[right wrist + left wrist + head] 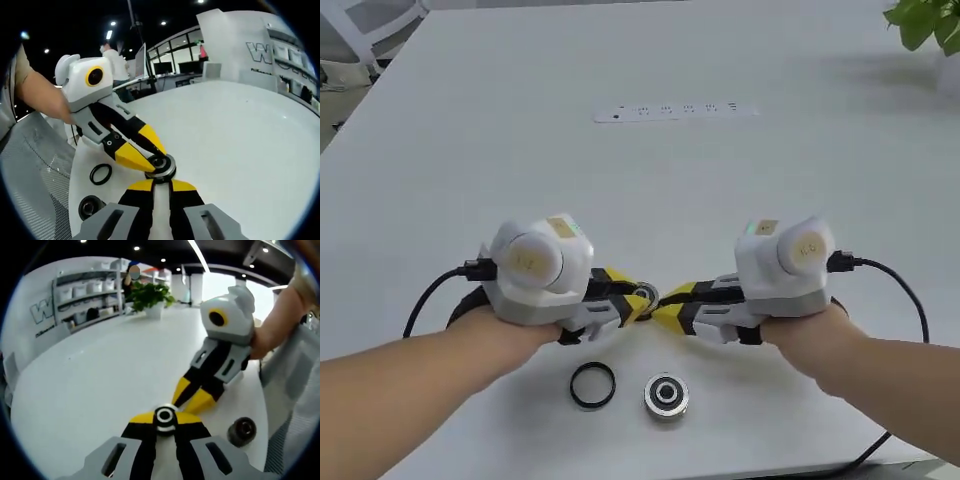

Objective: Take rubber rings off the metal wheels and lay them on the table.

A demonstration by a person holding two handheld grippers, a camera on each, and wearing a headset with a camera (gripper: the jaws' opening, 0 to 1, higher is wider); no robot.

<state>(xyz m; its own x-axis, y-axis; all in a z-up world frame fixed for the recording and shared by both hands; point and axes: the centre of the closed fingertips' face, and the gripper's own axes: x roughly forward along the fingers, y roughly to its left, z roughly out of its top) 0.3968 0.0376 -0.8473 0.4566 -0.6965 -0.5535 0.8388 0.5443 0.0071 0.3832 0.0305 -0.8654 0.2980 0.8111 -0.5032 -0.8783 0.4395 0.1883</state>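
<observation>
Left gripper (636, 301) jaws clamped on wheel (646, 296), held near the table (640, 180) front edge. Right gripper (661, 312) jaws nearly closed at its rim; actual hold, cannot tell. Risk: weak pinch slips, or wheel twists out and drops onto loose ring (592, 385).

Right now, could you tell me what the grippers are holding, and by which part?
The left gripper clamps the small round metal wheel across its rim; the right gripper meets its edge, grip unclear.
</observation>
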